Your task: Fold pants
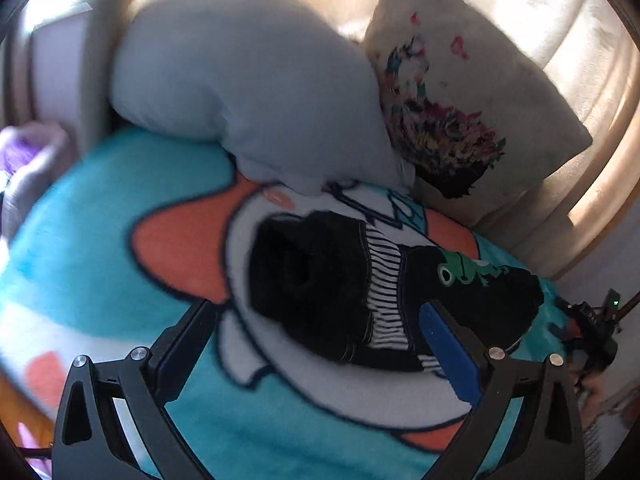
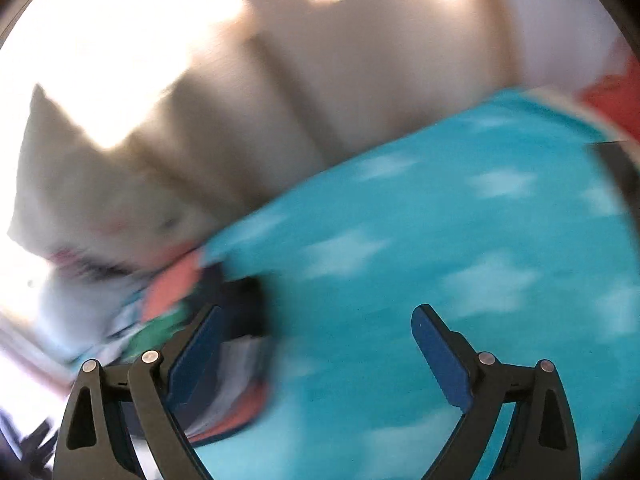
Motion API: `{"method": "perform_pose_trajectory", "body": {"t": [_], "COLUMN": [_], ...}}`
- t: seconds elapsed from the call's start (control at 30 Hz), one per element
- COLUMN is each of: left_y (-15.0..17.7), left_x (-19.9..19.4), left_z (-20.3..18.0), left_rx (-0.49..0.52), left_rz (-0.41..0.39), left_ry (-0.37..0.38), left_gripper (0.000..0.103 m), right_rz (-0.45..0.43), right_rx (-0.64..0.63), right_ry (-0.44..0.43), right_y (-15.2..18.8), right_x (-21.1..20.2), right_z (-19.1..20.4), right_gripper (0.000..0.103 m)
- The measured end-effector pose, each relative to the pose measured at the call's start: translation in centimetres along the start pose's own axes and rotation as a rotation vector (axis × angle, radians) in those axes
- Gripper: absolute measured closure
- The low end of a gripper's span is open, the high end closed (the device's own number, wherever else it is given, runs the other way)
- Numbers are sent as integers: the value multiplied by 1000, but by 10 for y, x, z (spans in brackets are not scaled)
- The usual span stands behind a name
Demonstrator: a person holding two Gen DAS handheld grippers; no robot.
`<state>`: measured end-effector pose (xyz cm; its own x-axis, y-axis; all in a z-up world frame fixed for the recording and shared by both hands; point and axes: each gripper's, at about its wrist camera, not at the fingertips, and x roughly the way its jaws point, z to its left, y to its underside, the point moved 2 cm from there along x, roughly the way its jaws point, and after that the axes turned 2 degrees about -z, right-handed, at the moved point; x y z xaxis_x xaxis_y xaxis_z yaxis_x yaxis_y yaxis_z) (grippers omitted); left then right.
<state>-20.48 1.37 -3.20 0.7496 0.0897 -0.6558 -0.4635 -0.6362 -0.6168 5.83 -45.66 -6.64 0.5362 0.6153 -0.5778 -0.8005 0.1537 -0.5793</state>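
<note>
Folded black pants (image 1: 360, 292) lie on the turquoise blanket (image 1: 100, 264), toward its pillow-side edge. Left gripper (image 1: 320, 320) spread, empty. Right gripper (image 2: 316, 320) spread over blanket; view blurred, apparently empty.

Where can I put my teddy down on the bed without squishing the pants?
Free: the turquoise blanket left of the black pants, and the starry blue stretch below the sofa back. Crowded: behind the pants, where the grey pillow and flowery cushion sit.

Left tool (image 1: 320, 312) and right tool (image 2: 316, 320) both gape wide.
</note>
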Motion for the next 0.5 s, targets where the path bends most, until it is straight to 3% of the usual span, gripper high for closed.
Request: {"method": "perform_pose_trajectory", "body": {"t": [0.13,0.27,0.3,0.33,0.37,0.4,0.43,0.5], "left_y": [-5,-11,-11,-11,-12,-15,-16,-18], "left_x": [31,65,72,77,79,78,77,66], "left_z": [-14,-20,-20,-19,-20,-20,-19,-19], "left_rx": [45,85,83,87,104,108,97,71], "left_rz": [49,123,140,153,149,156,173,172], "left_ry": [-32,-90,-104,-118,-165,-147,-113,-87], "left_gripper": [1,3,9,33,47,57,72,73], "right_rz": [47,120,126,125,145,158,156,132], "right_rx": [-42,33,45,55,79,96,109,90], "right_ry": [-13,-69,-67,-68,-87,-102,-100,-99], "right_y": [6,9,10,10,11,12,13,12], "right_x": [33,64,66,67,69,68,63,50], "right_z": [22,24,24,25,24,24,24,27], "right_gripper": [7,34,43,49,71,85,85,86]}}
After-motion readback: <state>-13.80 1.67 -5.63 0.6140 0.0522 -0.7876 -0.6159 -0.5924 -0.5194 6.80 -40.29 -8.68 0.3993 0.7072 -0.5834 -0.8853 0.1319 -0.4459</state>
